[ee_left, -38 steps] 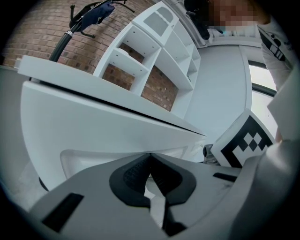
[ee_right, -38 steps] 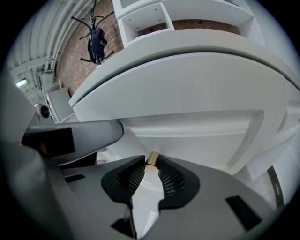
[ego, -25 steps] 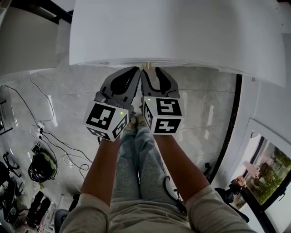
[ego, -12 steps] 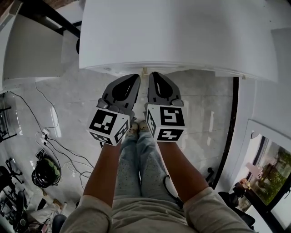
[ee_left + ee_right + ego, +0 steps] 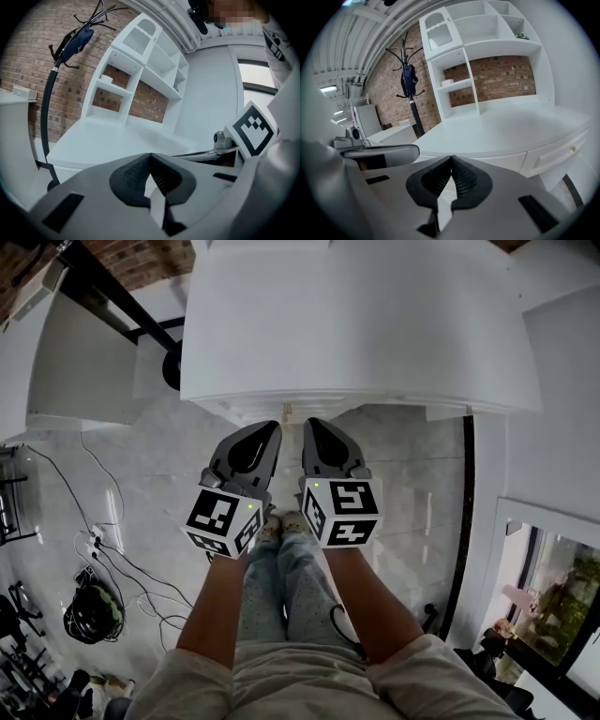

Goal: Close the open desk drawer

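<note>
Ahead of left gripper [image 5: 274, 427] (clenched, empty) and right gripper [image 5: 307, 425] (just clenched, empty): desk [image 5: 356, 352] edge close; a careless lift may strike it.

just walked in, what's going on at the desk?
A person stands at the white desk holding a gripper in each hand, side by side just short of its front edge. The left gripper is shut and empty. The right gripper has just closed its jaws on nothing. Neither appears to touch the desk. The drawer seen in the right gripper view looks flush with the desk front, so apparently closed.
</note>
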Demonstrator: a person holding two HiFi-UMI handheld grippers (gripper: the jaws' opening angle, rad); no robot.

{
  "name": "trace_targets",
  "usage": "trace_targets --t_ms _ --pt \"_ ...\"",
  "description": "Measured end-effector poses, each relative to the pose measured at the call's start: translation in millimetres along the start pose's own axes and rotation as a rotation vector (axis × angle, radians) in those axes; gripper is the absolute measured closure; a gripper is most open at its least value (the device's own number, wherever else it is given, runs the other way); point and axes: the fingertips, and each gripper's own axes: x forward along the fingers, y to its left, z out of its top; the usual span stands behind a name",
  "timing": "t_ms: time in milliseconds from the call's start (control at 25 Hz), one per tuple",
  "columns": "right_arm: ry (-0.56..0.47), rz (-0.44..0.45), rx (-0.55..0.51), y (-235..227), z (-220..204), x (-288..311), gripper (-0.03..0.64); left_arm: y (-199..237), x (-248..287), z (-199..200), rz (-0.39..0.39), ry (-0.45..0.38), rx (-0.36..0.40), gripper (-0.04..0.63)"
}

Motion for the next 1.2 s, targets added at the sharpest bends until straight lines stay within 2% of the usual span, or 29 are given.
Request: trace_targets --t_ms 720,1000,1200 --pt "-0.178 0.034 -0.060 40.9 107.0 -147.8 0.588 -97.1 -88.8 120.7 0.014 -0.076 0.102 0.578" --pt "-0.244 0.057 -0.109 57.1 139.2 -205.6 0.588 -128.6 -130.2 147.1 0.036 -0.107 0.110 0.578" --pt "-0.271 0.091 -0.131 80.5 145.8 -247.9 0.588 -153.6 -165.5 161.2 0.056 -0.118 0.123 0.578"
